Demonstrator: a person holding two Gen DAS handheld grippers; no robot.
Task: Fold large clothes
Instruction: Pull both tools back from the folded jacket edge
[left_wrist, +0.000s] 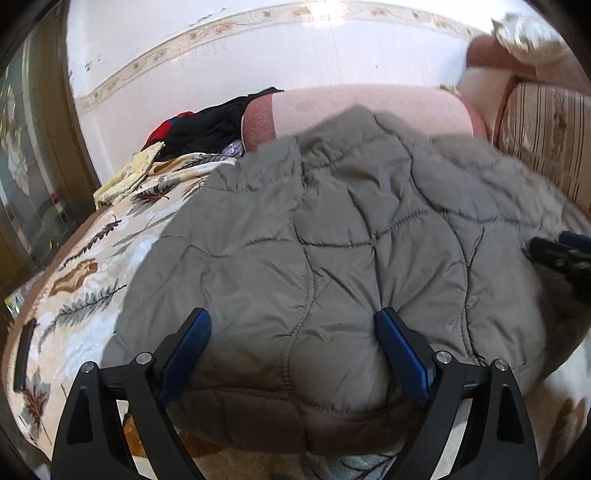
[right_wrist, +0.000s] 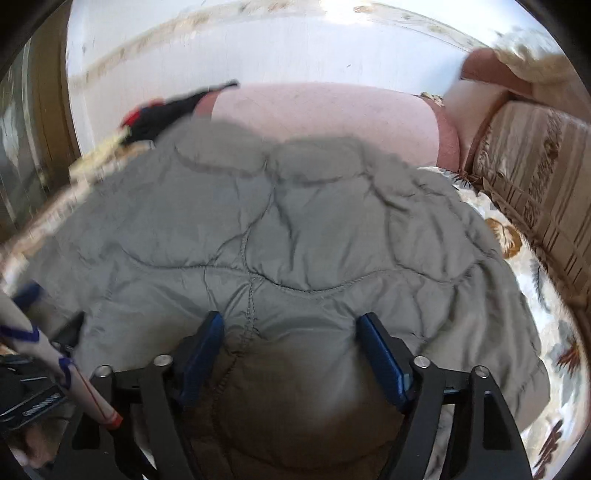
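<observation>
The grey quilted jacket (left_wrist: 332, 229) lies spread across the leaf-print bedspread (left_wrist: 92, 266), its far edge against the pink pillow (left_wrist: 369, 107); it looks puffy, soft and light, likely slippery, so the stitched near hem seems the best hold. The left gripper (left_wrist: 293, 326) and right gripper (right_wrist: 290, 330) both stand open above that hem, holding nothing. Bare bedspread beside the jacket leaves folding room.

My left wrist camera looks forward and down along its fingers, close over the near hem of the grey quilted jacket (left_wrist: 332, 229). My right wrist camera (right_wrist: 295, 236) does likewise from further right. Both share the jacket, pink pillow (left_wrist: 369, 107) and white wall (left_wrist: 258, 55) beyond.
</observation>
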